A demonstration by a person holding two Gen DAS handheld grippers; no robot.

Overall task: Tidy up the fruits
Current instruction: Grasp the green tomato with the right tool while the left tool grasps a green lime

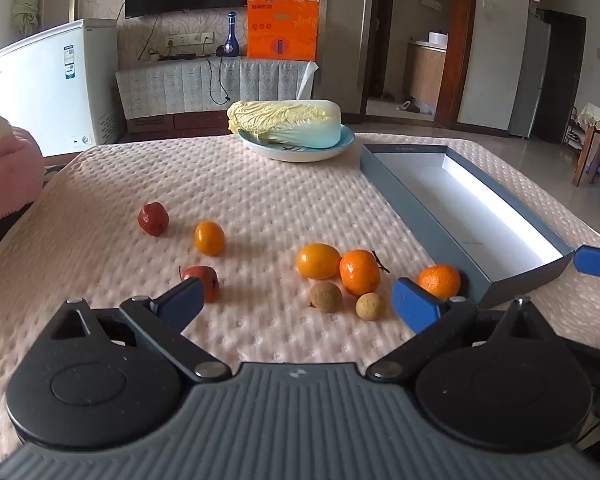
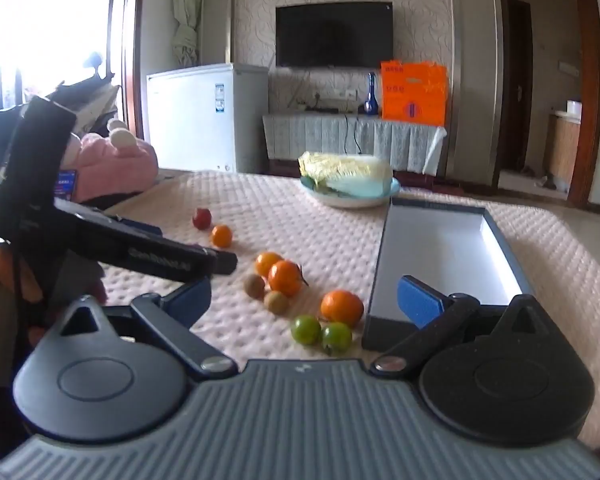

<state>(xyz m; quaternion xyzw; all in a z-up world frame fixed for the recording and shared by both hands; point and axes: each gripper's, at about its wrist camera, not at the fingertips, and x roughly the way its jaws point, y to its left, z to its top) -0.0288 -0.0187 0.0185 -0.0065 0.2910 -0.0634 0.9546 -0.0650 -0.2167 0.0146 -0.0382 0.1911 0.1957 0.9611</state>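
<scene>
Both grippers hover nearest, holding nothing: the left gripper [image 1: 298,304] spread wide over the table [image 1: 260,184], the right gripper [image 2: 304,300] equally wide. Ahead and right of each lies one grey box [image 1: 460,196], its white inside bare. One cabbage [image 1: 288,122] rests on one plate [image 1: 300,152] far ahead. Between the left fingers sit five orange fruits [image 1: 359,272], three red fruits [image 1: 153,219] leftward, and two brown longans [image 1: 326,297]. Two green fruits [image 2: 306,330] lie just before the right gripper, beside the box.
</scene>
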